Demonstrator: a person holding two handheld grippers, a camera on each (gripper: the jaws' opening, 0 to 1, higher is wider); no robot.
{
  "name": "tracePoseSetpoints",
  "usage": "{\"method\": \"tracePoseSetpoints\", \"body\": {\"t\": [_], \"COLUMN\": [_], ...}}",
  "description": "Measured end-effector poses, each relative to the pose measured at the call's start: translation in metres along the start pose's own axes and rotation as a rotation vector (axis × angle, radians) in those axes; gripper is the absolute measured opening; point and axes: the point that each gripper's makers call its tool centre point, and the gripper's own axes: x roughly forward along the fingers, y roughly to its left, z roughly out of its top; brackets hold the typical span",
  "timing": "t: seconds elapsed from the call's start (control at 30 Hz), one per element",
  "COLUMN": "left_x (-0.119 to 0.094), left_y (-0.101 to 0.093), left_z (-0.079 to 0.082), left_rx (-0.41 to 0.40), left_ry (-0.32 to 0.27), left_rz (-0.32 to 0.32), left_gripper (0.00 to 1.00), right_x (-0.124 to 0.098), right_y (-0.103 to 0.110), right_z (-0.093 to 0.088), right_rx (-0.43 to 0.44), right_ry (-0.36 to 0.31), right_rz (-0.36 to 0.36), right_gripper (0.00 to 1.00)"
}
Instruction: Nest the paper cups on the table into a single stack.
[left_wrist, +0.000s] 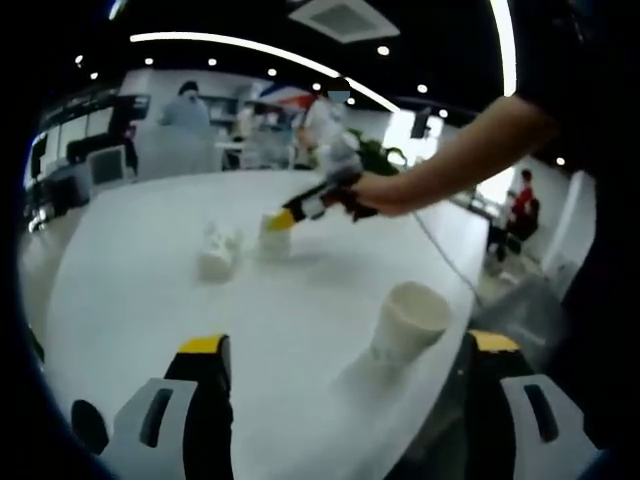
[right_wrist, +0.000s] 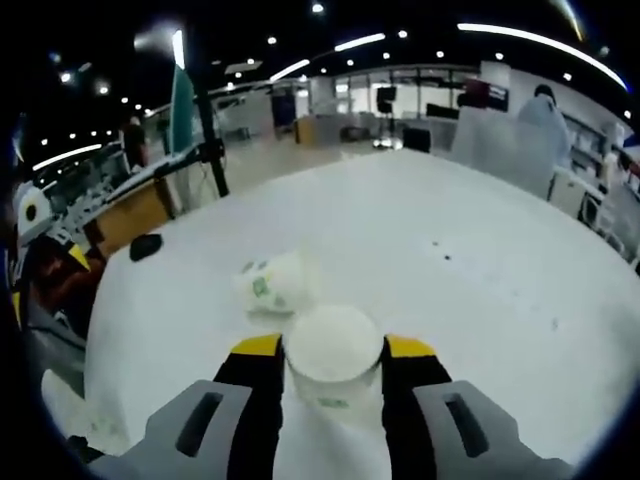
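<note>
- A cup (right_wrist: 333, 352) stands upright on the white table (right_wrist: 480, 260), mouth up, between the right gripper (right_wrist: 335, 348) jaws, which close on its sides (its base is hidden).
- Just beyond it, a second cup (right_wrist: 272, 283) lies on its side.
- A third cup (left_wrist: 410, 322) stands tilted near the table edge, ahead of the left gripper (left_wrist: 345, 345), whose jaws are wide apart and hold nothing.

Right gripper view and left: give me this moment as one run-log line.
right gripper: jaws around upright cup, grip uncertain | tipped cup just beyond | left gripper: open, empty | near cup upright on table | stack: not started
</note>
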Motion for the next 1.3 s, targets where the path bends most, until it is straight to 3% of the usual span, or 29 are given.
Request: {"method": "tracePoseSetpoints", "body": {"t": [0.43,1.3], "left_x": [-0.001,0.010], "left_y": [-0.003,-0.010], "left_z": [0.005,0.011], "left_rx": [0.024,0.038], "left_ry": [0.003,0.006], "left_rz": [-0.013,-0.041], "left_gripper": [0.97,0.95], "right_x": [-0.019,-0.047], "right_y": [0.004,0.037], "right_z": [0.010,-0.005], "right_rx": [-0.007,0.010], "right_ry": [-0.029,-0.072], "right_rz": [-0.003,0.040], "right_gripper": [0.35,0.34]}}
